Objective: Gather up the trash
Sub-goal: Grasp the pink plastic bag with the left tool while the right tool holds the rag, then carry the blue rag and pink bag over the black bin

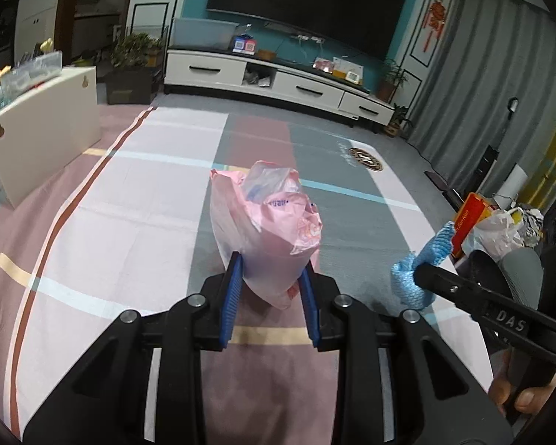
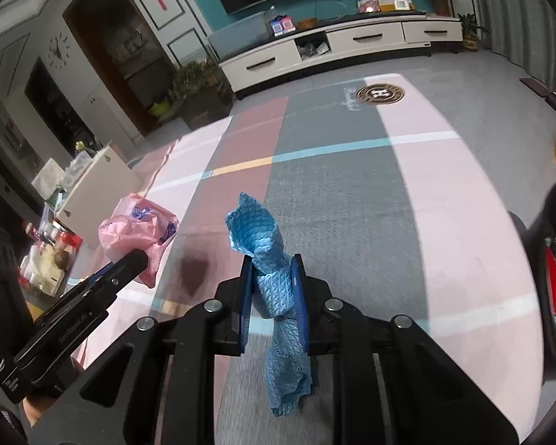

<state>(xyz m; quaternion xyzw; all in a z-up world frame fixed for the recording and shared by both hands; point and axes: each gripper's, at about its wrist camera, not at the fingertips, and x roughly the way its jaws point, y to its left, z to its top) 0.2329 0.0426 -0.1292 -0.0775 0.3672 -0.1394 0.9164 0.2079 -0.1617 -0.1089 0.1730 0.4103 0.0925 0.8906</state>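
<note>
Okay, my left gripper (image 1: 270, 289) pinches the pink bag (image 1: 267, 230) by its bottom, right gripper (image 2: 272, 296) clamps the blue cloth (image 2: 274, 282), both above the striped rug (image 1: 129, 204). Risk: slick plastic slips, cloth tail snags.

L gripper (image 1: 270, 278) jaws pinch pink bag (image 1: 265, 230); R gripper (image 1: 420, 270) w/ blue cloth (image 1: 413, 278).

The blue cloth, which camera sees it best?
The right wrist view. There the blue cloth fills the middle, pinched in the right claw, its weave clear. The left wrist view shows only a small bunch near the right edge, partly hidden by that claw.
</note>
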